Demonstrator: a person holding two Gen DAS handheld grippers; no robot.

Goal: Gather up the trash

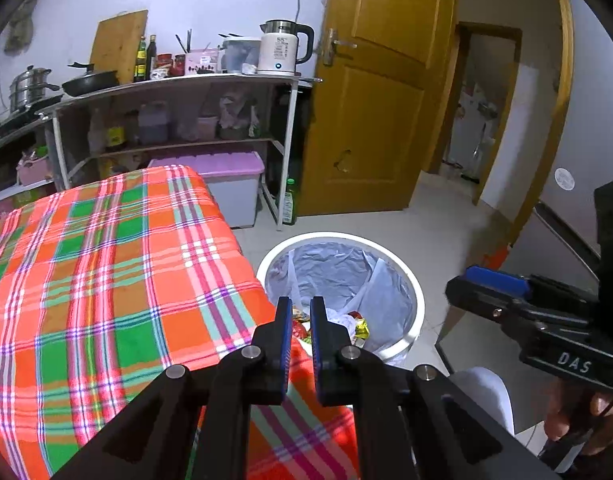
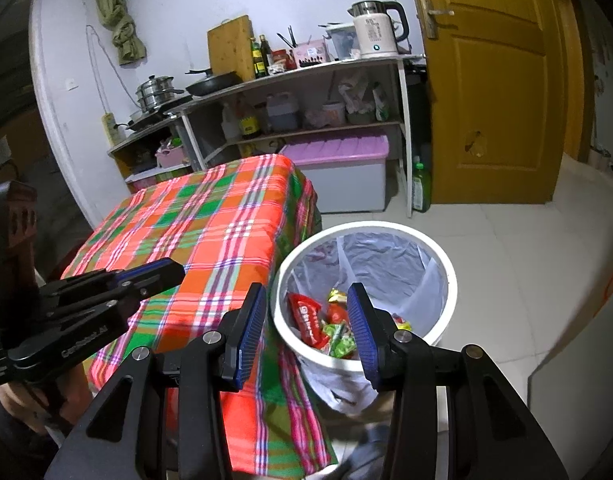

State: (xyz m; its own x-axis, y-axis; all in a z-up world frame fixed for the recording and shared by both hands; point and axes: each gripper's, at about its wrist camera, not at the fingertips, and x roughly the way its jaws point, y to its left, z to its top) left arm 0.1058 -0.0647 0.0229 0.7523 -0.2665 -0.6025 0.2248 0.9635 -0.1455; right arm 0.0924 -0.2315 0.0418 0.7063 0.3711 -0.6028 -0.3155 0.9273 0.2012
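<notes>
While both claws hang above the edge where the orange, green and pink plaid cloth-covered surface meets the floor, the round white plastic trash bin with its thin pale bag liner stands on the pale tiled floor, touching or just beside the draped cloth. Seen from the right wrist, the right claw is released, its two blue-padded fingers spread wide with nothing between them; the bin's mouth lies ahead at about 1 o'clock, and the collected trash, a heap of red, green and yellow snack wrappers, shows at the bottom of the bin in the gap between the fingers. The left claw enters that view at 9 o'clock, over the plaid cloth. From the left wrist, the left claw is nearly clenched, only a narrow slit between its blue pads, and it grasps nothing; its tips sit over the cloth's edge with the white bin directly ahead at 12 to 1 o'clock, and a sliver of the wrappers is visible just past the fingertips. The right claw appears at 3 o'clock, beyond the bin. Behind, at 11 o'clock, a white metal shelf rack carries a white electric kettle beside a yellow wooden door.
</notes>
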